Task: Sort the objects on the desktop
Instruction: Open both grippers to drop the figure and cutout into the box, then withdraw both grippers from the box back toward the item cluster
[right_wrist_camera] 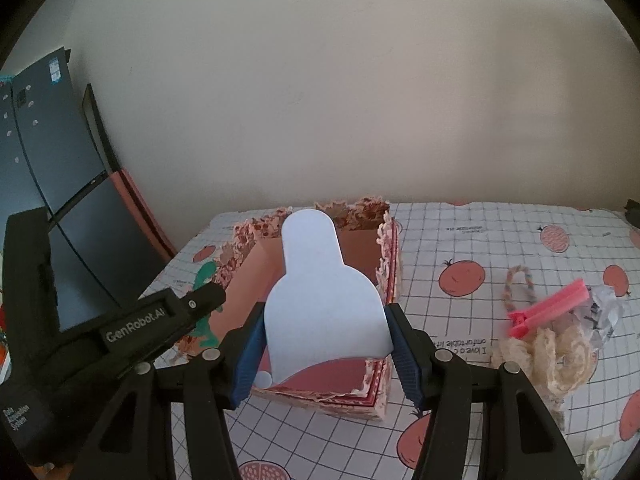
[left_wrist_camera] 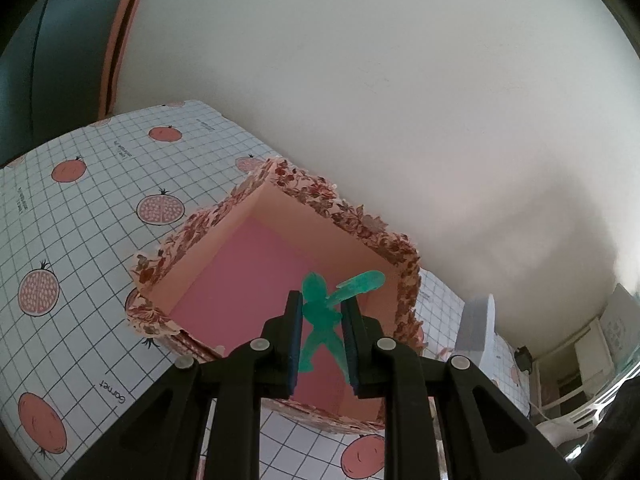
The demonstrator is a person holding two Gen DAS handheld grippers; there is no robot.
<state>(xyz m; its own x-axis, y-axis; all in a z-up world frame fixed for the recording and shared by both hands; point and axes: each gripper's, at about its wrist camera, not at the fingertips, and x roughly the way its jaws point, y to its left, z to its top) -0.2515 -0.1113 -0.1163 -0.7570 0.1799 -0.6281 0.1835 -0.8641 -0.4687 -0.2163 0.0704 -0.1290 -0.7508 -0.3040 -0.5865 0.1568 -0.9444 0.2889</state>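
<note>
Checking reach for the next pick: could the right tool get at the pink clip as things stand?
Probably not yet. The right tool is shut on a pale blue scraper over the box, so it has no free grip. The pink clip itself lies uncovered on the tablecloth to its right.

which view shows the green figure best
The left wrist view: the green figure sits centre frame, pinched between the left gripper fingers over the open box, its whole outline visible. The right wrist view shows only green bits of it at the left, mostly hidden behind the left gripper.
</note>
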